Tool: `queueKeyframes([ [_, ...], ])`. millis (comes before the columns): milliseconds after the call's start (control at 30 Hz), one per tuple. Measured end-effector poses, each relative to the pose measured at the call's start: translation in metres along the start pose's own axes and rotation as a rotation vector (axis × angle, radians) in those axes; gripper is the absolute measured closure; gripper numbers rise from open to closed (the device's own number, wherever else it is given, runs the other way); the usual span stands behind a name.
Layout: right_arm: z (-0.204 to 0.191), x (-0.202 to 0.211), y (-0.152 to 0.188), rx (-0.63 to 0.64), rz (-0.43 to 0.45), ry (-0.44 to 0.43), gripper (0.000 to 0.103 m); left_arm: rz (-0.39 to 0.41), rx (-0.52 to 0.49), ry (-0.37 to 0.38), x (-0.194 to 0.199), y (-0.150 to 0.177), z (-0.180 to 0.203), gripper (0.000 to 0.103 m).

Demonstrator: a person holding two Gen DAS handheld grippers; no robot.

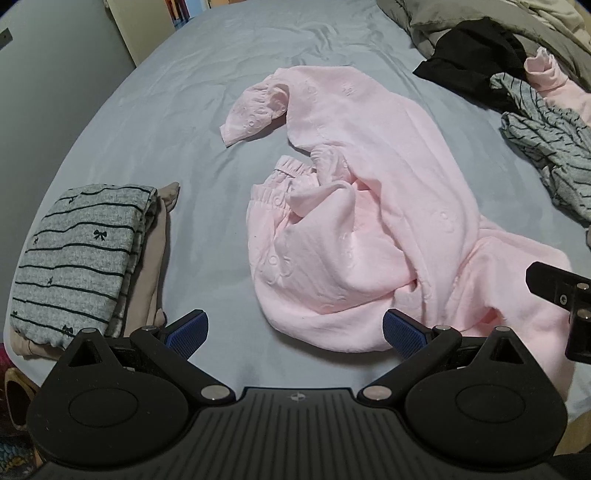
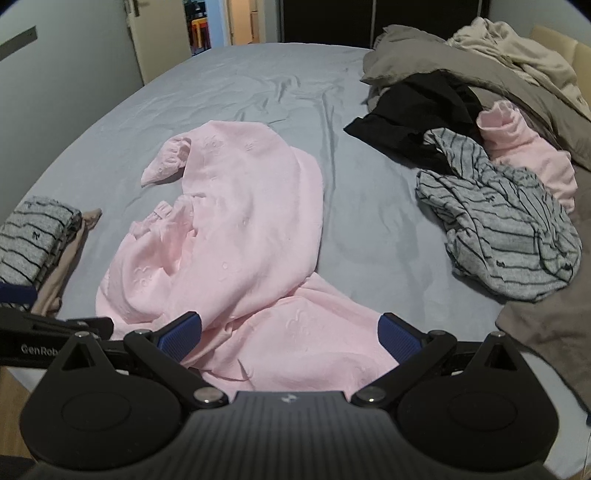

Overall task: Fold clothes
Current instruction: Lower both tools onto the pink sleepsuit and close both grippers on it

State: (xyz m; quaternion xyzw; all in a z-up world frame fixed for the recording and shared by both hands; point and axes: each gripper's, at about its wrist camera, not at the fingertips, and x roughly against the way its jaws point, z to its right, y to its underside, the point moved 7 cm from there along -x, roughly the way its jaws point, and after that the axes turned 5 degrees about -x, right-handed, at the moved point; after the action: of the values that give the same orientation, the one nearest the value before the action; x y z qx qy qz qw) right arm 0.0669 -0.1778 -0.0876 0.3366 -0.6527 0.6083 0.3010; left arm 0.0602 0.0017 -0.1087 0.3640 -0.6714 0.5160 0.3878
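A pink fleece garment [image 1: 369, 206] [image 2: 243, 229] lies crumpled and unfolded on the grey-blue bed sheet [image 1: 192, 110] [image 2: 258, 81], one sleeve pointing left at the far end. My left gripper [image 1: 295, 332] is open just above the garment's near hem, with nothing between its blue pads [image 1: 186, 334]. My right gripper [image 2: 290, 334] is open too, hovering over the garment's near right part; the cloth lies under and between its blue pads [image 2: 400, 338], not clamped. A black part of the right gripper shows at the right edge of the left wrist view.
A folded grey striped top [image 1: 74, 258] [image 2: 29, 240] rests on a beige folded piece at the left bed edge. At the right lie a crumpled grey striped garment [image 2: 506, 229], a black one [image 2: 413, 114], a pink one [image 2: 524, 155] and a taupe duvet [image 2: 443, 55]. A doorway [image 2: 207, 26] stands beyond.
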Motion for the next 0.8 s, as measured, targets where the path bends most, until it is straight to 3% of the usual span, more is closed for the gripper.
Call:
queueKeyframes([
  [300,-0.003,-0.017,0.001,0.049,0.058,-0.038,0.0,-0.01,-0.051,-0.032,-0.017,0.0,0.007,0.0],
  [800,0.011,-0.024,0.001,0.029,0.027,-0.076,0.0,-0.017,-0.099,-0.059,-0.03,-0.003,0.019,0.0],
])
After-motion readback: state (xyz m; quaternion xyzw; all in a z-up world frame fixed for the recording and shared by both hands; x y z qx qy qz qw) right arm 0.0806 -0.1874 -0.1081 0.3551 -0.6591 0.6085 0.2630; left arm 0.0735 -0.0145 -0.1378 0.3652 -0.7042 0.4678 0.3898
